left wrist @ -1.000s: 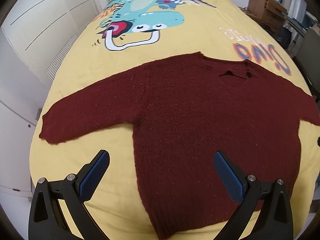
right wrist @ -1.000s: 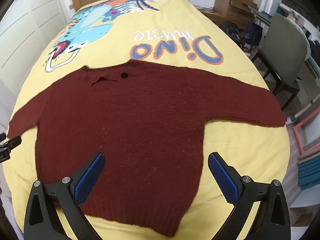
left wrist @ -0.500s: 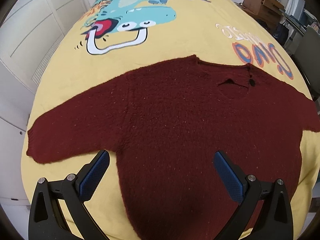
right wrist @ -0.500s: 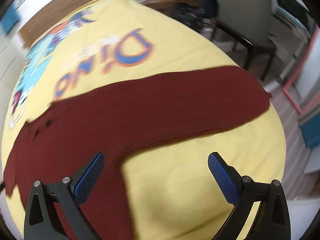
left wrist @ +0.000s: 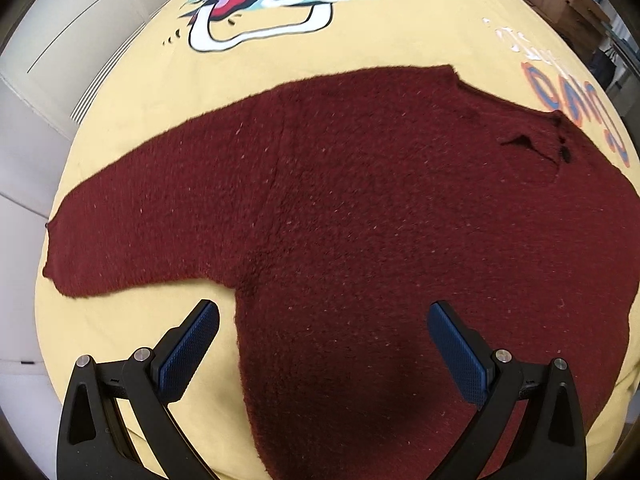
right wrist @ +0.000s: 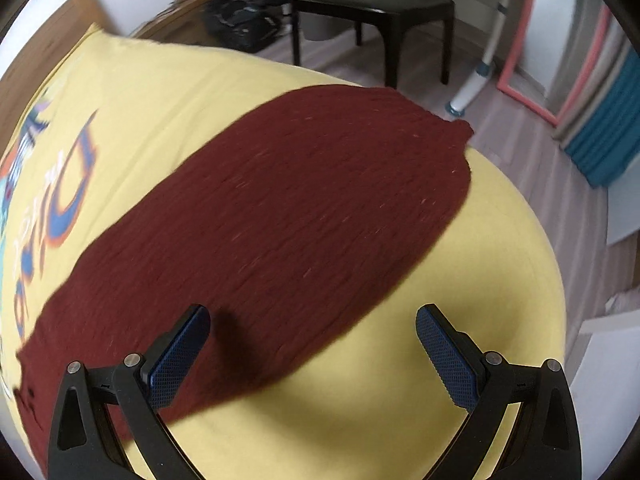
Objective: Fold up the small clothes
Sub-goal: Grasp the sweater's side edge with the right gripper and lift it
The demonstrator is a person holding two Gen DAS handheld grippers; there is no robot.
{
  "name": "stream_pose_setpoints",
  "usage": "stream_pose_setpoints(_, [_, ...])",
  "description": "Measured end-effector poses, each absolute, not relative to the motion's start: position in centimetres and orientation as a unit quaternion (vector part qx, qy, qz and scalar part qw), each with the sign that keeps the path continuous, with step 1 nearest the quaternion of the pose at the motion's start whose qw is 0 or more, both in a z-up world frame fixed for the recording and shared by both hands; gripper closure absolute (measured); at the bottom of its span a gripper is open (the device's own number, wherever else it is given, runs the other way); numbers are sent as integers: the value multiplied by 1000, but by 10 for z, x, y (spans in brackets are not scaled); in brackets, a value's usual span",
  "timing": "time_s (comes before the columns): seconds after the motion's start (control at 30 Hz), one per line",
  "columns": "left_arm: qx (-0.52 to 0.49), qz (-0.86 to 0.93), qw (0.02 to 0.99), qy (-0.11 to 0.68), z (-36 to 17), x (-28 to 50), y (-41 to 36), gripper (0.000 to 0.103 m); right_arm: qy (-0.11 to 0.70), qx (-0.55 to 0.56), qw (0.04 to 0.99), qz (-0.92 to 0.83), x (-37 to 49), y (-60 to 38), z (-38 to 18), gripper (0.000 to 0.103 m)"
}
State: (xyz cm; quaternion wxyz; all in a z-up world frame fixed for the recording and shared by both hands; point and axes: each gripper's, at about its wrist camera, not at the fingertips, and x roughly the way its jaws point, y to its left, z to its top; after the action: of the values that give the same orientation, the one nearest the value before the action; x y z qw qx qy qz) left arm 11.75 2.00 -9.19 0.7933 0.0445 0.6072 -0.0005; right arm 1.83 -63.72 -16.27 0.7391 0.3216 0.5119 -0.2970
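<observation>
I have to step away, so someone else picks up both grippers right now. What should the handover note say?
Left gripper: open, empty, over the sweater's body near the left armpit.
Right gripper: open, empty, over the lower edge of the right sleeve.
Dark red knit sweater: lying flat on the yellow dinosaur bedspread, both sleeves spread outward, left sleeve reaching toward the bed edge, neckline away from you.
Done: sweater laid out, apparently flat.
Left: every fold. No sleeve is turned in yet. A likely start is bringing each sleeve across the body, then folding the body.
</observation>
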Motion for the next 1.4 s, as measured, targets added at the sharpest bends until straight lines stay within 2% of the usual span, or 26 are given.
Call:
stream_pose_setpoints(0.27, [36, 2, 786, 618, -104, 129, 24, 1, 504, 358, 726, -302, 27, -660, -178, 1])
stream_pose_setpoints(0.3, [40, 1, 785, 618, -105, 130, 25, 1, 506, 359, 724, -303, 29, -663, -179, 3])
stream_pose_setpoints(0.47, [48, -6, 786, 616, -103, 134, 33, 1, 506, 370, 719, -300, 39, -676, -177, 33])
stream_pose_setpoints(0.5, [47, -8, 787, 616, -102, 135, 34, 1, 504, 377, 719, -296, 39, -679, -177, 43])
stream_pose_setpoints(0.53, [47, -8, 787, 614, -102, 137, 36, 1, 504, 386, 715, -292, 40, -684, -178, 60])
stream_pose_setpoints(0.57, [47, -8, 788, 613, -103, 137, 36, 1, 505, 391, 714, -288, 41, -686, -179, 70])
stream_pose_setpoints(0.6, [46, -7, 789, 613, -103, 138, 38, 1, 499, 402, 716, -277, 41, -688, -178, 88])
stream_pose_setpoints(0.7, [37, -11, 790, 612, -102, 139, 42, 1, 493, 395, 729, -265, 46, -687, -166, 89])
stream_pose_setpoints(0.9, [34, -21, 794, 606, -99, 129, 46, 1, 469, 301, 801, -220, 60, -635, -95, 90])
stream_pose_setpoints(1.13, [11, -37, 804, 593, -88, 117, 59, 1, 442, 221, 862, -117, 90, -525, -3, 90])
stream_pose_setpoints(1.4, [6, -49, 820, 571, -66, 130, 73, 1, 437, 170, 883, 0, 134, -381, 38, 90])
